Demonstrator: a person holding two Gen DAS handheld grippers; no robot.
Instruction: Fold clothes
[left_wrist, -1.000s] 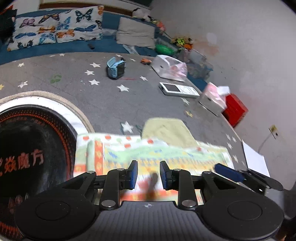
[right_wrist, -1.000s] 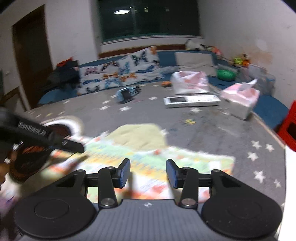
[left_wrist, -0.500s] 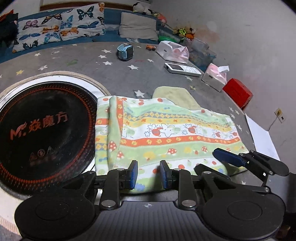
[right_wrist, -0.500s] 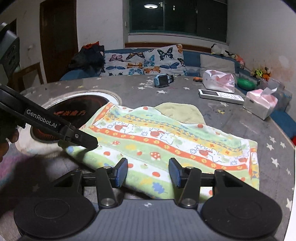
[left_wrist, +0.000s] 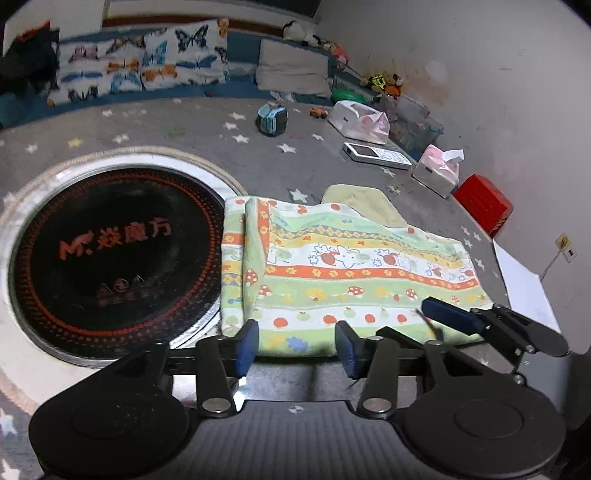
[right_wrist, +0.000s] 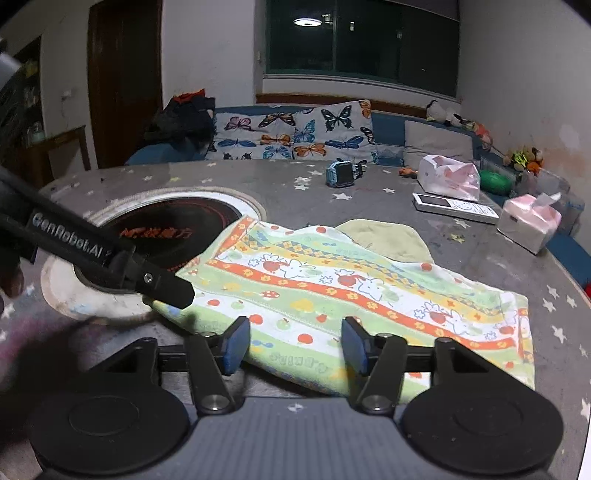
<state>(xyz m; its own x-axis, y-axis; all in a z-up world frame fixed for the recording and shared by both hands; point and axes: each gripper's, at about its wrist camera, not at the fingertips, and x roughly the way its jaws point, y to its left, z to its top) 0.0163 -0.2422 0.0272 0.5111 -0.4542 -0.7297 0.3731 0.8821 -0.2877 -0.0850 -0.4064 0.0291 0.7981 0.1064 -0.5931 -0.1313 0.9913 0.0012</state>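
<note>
The striped cartoon-print towel (left_wrist: 343, 273) lies flat just beside the round black cooktop (left_wrist: 110, 254). Left gripper (left_wrist: 295, 345) and right gripper (right_wrist: 291, 343) both hover at its near edge, fingers wide, holding nothing.

The left gripper (left_wrist: 295, 345) hangs with its jaws apart at the near edge of the printed cloth (left_wrist: 343, 269), which lies flat on the grey star-patterned table (left_wrist: 184, 133). The cloth's left edge is folded over and lies beside the round black cooktop (left_wrist: 110, 258). The right gripper (left_wrist: 454, 319) reaches in at the cloth's near right corner. A yellow cloth (left_wrist: 365, 205) protrudes from beneath the far edge.
</note>
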